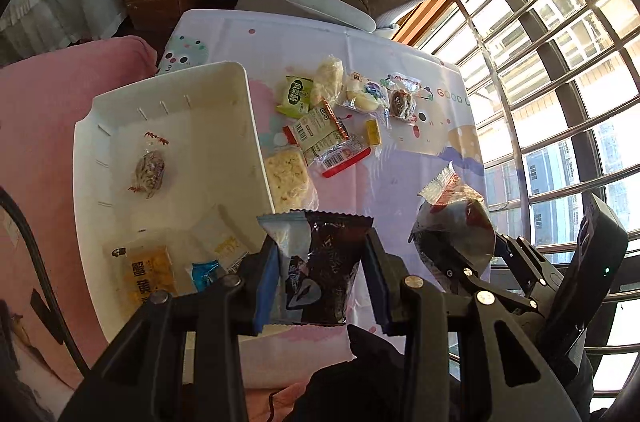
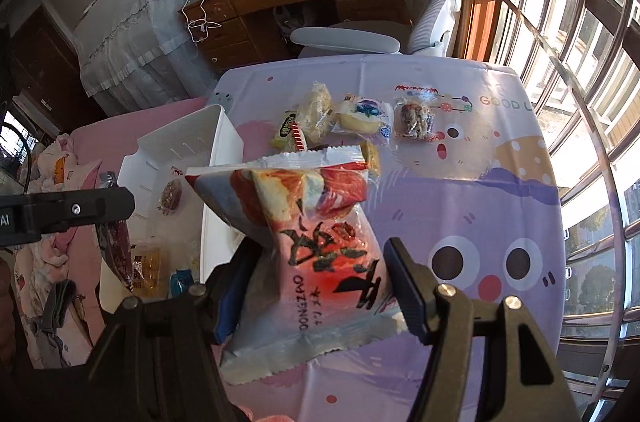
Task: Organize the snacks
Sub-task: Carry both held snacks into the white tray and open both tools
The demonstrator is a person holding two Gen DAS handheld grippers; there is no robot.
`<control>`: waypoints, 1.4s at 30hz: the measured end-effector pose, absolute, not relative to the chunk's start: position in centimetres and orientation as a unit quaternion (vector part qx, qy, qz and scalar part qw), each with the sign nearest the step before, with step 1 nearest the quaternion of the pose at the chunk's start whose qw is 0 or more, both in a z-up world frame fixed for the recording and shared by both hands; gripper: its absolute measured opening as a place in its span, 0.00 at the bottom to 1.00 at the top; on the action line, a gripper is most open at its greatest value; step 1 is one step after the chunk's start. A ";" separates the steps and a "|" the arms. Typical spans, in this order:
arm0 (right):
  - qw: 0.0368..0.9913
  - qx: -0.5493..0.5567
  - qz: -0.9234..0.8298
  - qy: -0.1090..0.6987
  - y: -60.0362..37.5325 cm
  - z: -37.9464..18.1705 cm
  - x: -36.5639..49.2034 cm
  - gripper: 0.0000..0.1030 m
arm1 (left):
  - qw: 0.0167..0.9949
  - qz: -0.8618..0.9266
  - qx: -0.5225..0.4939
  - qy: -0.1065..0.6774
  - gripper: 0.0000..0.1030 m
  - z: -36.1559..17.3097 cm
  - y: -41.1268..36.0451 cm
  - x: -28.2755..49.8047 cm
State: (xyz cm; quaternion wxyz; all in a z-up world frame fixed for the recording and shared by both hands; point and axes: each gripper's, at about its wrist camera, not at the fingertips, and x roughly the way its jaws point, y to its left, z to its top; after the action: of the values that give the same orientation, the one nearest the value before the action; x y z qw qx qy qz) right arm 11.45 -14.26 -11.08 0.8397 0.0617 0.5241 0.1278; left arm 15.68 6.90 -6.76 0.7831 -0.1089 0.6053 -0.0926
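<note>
Firstly, left wrist view: left gripper (image 1: pixel 320 278) clamped on a dark snack packet (image 1: pixel 320 270), held above the near edge of the table (image 1: pixel 400 190), beside the white bin (image 1: pixel 176 158) at its left edge; loose snacks (image 1: pixel 340 118) lie mid-table.

Right wrist view: right gripper (image 2: pixel 316 286) grasping a red-and-white snack bag (image 2: pixel 316 242) above the table's near edge.

The tablecloth (image 2: pixel 500 182) reads "GOOD", the red snack packet (image 2: pixel 320 242) "DONGZPO".
</note>
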 end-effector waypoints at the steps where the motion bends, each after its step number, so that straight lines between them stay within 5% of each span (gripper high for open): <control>1: 0.841 0.059 0.131 0.522 -13.4 -10.9 11.1 0.63 | 0.784 -0.092 -0.110 0.603 0.37 -6.7 7.8 15.3; 32: 0.838 0.027 0.198 0.508 4.0 -10.3 8.9 0.65 | 0.802 -0.072 -0.133 0.578 0.38 -8.4 23.2 11.9; 42: 0.832 0.034 0.169 0.527 2.6 -10.9 8.4 0.68 | 0.796 -0.088 -0.136 0.583 0.57 -9.1 22.2 11.7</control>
State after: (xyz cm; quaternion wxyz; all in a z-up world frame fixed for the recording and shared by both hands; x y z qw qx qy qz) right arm 8.45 2.58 -10.95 0.8322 0.0336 0.5269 0.1692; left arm 11.68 22.16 -9.08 0.7964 -0.1364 0.5826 -0.0879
